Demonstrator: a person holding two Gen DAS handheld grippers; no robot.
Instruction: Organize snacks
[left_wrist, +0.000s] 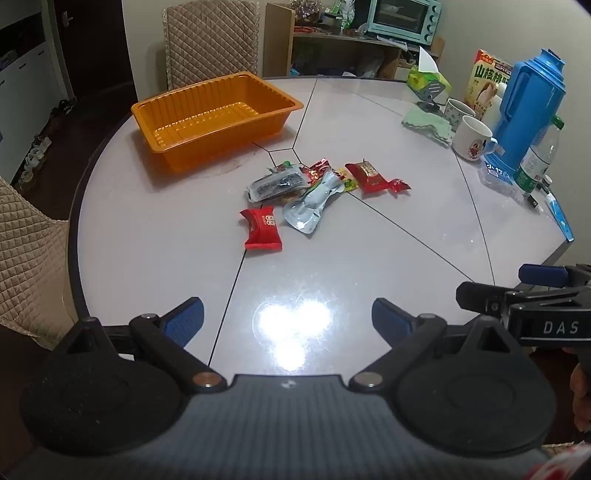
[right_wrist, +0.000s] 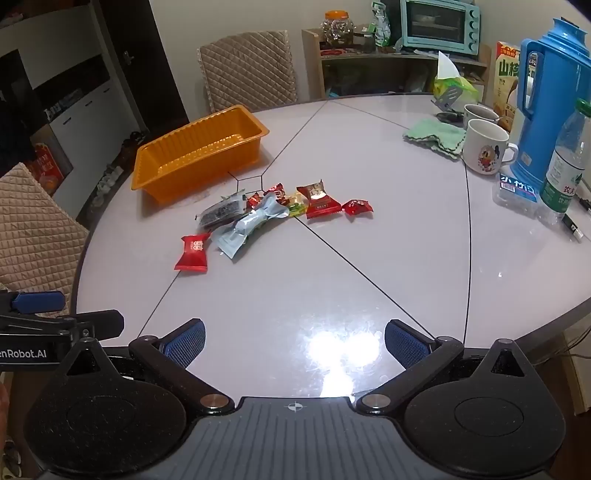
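Two grippers hang over the near edge of a round, pale grey glossy table (left_wrist: 155, 236), both tipped downward and both spread as wide as they go, with nothing between the blue pads. The left gripper (left_wrist: 287, 321) has only bare tabletop and a bright glare between its fingers; the right gripper (right_wrist: 294, 343) is the same.

From the left wrist view the right gripper shows side-on at the right edge, with lettering on its black body. From the right wrist view the left gripper shows at the left edge instead, and a clear jar with an orange lid (right_wrist: 337, 28) stands out on the wooden shelf beyond the table, which the left wrist view barely shows.

The ribbed orange plastic tray (left_wrist: 218, 122) sits on the far left part of the table and has nothing in it. The snacks lie outside it, in a loose heap near the table's middle, just beside the tray's near corner: a red pillow-shaped packet (left_wrist: 261, 229) nearest the grippers, a pale blue crinkled pouch (left_wrist: 314, 201) touching a dark clear-wrapped packet (left_wrist: 275, 184), a larger red packet with a picture on it (left_wrist: 367, 176), and a small red wrapped sweet (left_wrist: 399, 185) at the right end.

Over on the right stand two white mugs (right_wrist: 484, 146), a tall blue plastic thermos jug (right_wrist: 550, 96) and a clear water bottle with a green cap (right_wrist: 565, 162); what the mugs hold I cannot tell.
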